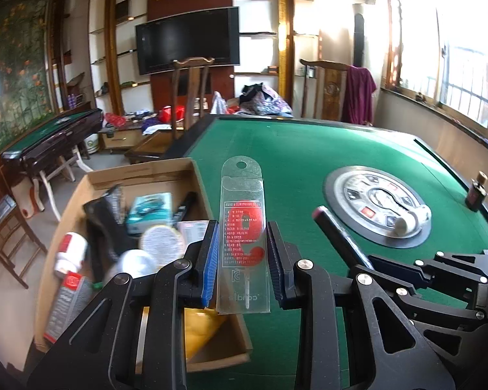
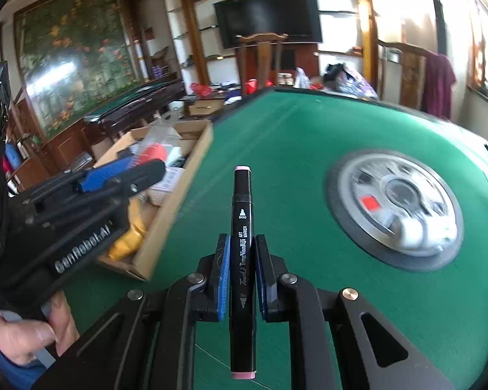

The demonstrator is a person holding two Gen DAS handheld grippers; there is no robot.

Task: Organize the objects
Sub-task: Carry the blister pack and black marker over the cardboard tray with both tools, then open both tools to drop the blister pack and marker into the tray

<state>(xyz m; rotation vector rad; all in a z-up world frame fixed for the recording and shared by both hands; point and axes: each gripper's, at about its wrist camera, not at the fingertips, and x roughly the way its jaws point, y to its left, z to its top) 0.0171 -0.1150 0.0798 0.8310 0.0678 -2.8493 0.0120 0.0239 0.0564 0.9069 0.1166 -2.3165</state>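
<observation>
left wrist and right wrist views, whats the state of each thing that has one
left claw: shut on clear candle packet, held upright
right claw: shut on black art marker, capped
cardboard box: open, partly filled
television: off
small dark bottle: upright, on green table

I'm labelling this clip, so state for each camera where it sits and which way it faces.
Left wrist: on the left gripper, facing down across the green felt table and brown cardboard box; its jaws hold a clear plastic candle packet; the right gripper shows too.
Right wrist: on the right gripper, clamping a black pink-capped marker; the left gripper and a hand show.
Shared: table, box, round silver centre panel.
</observation>
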